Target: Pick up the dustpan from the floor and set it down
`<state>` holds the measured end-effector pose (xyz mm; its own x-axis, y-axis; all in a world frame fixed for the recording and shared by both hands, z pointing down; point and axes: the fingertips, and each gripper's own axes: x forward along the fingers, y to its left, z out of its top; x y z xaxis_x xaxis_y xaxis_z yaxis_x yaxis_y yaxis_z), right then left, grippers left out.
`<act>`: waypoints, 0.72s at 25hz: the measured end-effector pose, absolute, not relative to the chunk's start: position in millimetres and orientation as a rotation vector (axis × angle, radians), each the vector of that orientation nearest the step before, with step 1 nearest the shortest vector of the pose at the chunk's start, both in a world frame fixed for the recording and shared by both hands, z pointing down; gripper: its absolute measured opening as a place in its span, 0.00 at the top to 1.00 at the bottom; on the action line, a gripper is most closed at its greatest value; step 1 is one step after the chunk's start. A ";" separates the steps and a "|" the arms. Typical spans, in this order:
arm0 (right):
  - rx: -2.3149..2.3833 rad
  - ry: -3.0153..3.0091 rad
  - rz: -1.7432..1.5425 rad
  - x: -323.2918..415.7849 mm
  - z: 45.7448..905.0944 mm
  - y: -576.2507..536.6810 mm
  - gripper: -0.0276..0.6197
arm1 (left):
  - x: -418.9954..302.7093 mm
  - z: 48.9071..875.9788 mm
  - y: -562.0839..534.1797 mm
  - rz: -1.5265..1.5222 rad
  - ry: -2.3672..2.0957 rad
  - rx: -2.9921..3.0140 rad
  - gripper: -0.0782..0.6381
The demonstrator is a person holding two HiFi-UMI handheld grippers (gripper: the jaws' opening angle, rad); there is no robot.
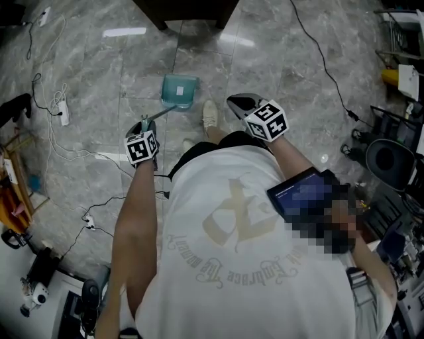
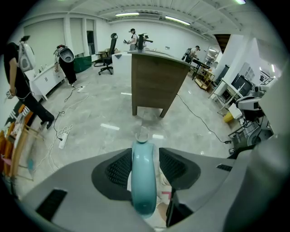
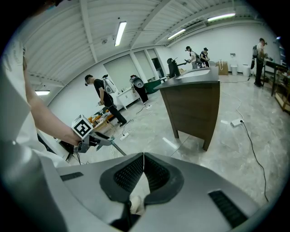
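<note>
**Dustpan on the floor, left jaws loose around its handle**

The dustpan (image 1: 180, 91) is a pale teal plastic scoop with a long thin shaft and a thicker teal grip (image 2: 143, 176) at the top, smooth and slightly glossy. The scoop rests on the grey marble floor (image 1: 298, 59) just in front of the person's shoe (image 1: 210, 114) and near the foot of a dark wooden table (image 1: 189, 10). The shaft slants up and back from it to the left gripper (image 1: 144, 126).

In the left gripper view the teal grip runs straight between the ribbed pads. The jaws stand spread around it, with a clear gap on the right side, so they do not seem to pinch it. The right gripper (image 1: 242, 104) is held off to the side over the floor, its jaws pressed together with nothing between them.

The dustpan looks light and stiff, not fragile. Its rounded, shiny grip is likely to be slippery, and the scoop at the far end of the shaft would tend to swing or twist the handle in a loose hold. The best place to take hold is probably the thick teal grip, squarely across its width, with the ribbed pads closed firmly so the scoop cannot turn.
</note>
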<state>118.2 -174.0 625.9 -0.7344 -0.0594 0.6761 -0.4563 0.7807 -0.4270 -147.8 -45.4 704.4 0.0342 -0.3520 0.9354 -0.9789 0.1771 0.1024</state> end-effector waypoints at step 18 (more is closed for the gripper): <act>0.432 -2.246 0.815 142.5 640.6 -169.1 0.93 | -154.7 744.7 -31.0 0.995 -1.393 1.234 0.75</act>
